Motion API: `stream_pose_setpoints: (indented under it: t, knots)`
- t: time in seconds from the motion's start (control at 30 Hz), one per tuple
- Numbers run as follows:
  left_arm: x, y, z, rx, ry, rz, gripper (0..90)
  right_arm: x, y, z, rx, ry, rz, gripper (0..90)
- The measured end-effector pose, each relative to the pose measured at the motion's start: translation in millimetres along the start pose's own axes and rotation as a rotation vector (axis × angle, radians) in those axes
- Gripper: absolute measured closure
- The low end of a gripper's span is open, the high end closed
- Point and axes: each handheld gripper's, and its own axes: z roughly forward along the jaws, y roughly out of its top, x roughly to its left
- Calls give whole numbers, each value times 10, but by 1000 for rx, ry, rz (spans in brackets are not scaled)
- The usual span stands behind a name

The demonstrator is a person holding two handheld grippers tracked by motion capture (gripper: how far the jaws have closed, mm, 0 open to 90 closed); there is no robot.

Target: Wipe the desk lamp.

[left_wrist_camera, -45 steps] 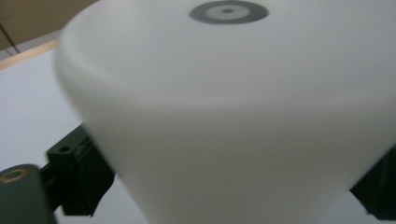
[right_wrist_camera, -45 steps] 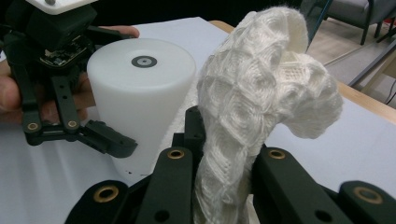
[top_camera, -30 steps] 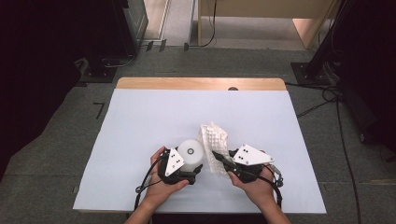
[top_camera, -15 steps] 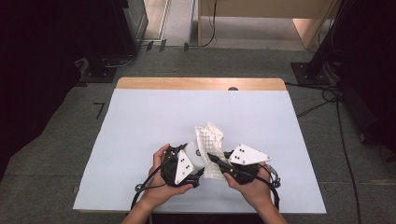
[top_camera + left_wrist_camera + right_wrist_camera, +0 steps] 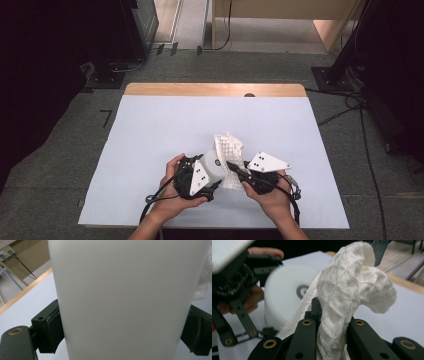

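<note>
A white plastic cylinder [image 5: 214, 164] is clamped between the pads [image 5: 53, 332] of my left gripper [image 5: 216, 172] near the table's front middle. It lies tilted, its flat end with a small metal centre [image 5: 301, 291] facing the right gripper. In the left gripper view the cylinder [image 5: 125, 300] looms large, squeezed from both sides. My right gripper [image 5: 233, 166] is shut on a white waffle-textured cloth [image 5: 229, 148]. The cloth [image 5: 352, 290] rises bunched from between the black jaws and droops over at its top. Cloth and cylinder [image 5: 284, 295] sit right beside each other.
A white sheet [image 5: 150, 140] covers the table, with a bare wooden strip [image 5: 215, 90] along the far edge. Dark equipment stands [image 5: 115, 50] and cables [image 5: 345, 105] lie on the floor beyond and to the right.
The left gripper has lifted the cylinder, tipped it over and carried it right, up against the cloth. The right gripper, still holding the cloth, has shifted slightly left.
</note>
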Motion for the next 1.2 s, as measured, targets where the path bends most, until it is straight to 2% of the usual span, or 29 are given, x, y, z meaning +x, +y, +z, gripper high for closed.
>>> stream_pose_setpoints:
  t: [0.07, 0.13, 0.27, 0.33, 0.4, 0.47, 0.5, 0.53, 0.6, 0.63, 0.7, 0.77, 0.83, 0.9, 0.97, 1.03, 1.07, 1.17, 1.2]
  knots:
    - [-32, 29, 12, 23, 22, 17, 88, 47, 54, -48, -38, -1, -6, 810]
    - [-44, 44, 16, 32, 29, 14, 88, 95, 104, -87, -67, 13, -4, 809]
    - [-88, 69, 7, 11, 15, 21, 87, 182, 118, -23, -32, 63, 15, 809]
    - [-118, 65, 7, 4, 16, 36, 87, 204, 108, -4, -36, 61, 19, 810]
    - [-111, 72, -19, -17, 10, 36, 87, 173, 108, -1, -31, 39, 27, 809]
    - [-67, 78, -30, -11, 27, 27, 87, 95, 66, 9, -23, -3, 22, 809]
    - [-38, 66, -27, -7, 32, 11, 87, 49, 37, 7, -21, -9, 40, 809]
    - [-6, 49, -23, -7, 35, -9, 87, 13, 13, 7, -13, -2, 55, 809]
    - [38, 26, -17, -9, 21, -44, 87, 30, 2, -4, -12, 21, 36, 808]
    - [34, 27, -15, -10, 16, -47, 87, 75, 18, -8, -22, 35, 17, 808]
    - [-20, 50, -4, -9, 12, -28, 87, 168, 67, -6, -45, 53, -12, 808]
    - [-92, 70, 12, -12, -7, -2, 87, 206, 96, -3, -70, 67, -8, 807]
    - [-134, 78, 18, -13, -21, 10, 86, 175, 84, 8, -73, 43, -6, 806]
    - [-96, 76, 6, -13, -15, -13, 86, 77, 19, 24, -58, 5, 15, 807]
    - [-30, 53, -1, -13, -4, -43, 86, 6, -33, 14, -53, 0, 52, 808]
    - [54, 20, -5, -23, 1, -99, 86, 15, -34, -5, -53, 18, 50, 809]
    - [65, 15, -3, -28, -4, -109, 86, 62, -12, -11, -69, 47, 34, 808]
    - [15, 25, 11, -19, -9, -81, 86, 179, 46, 3, -86, 85, -21, 808]
    - [-8, 31, 18, -22, -20, -72, 86, 192, 56, 9, -91, 99, -16, 808]
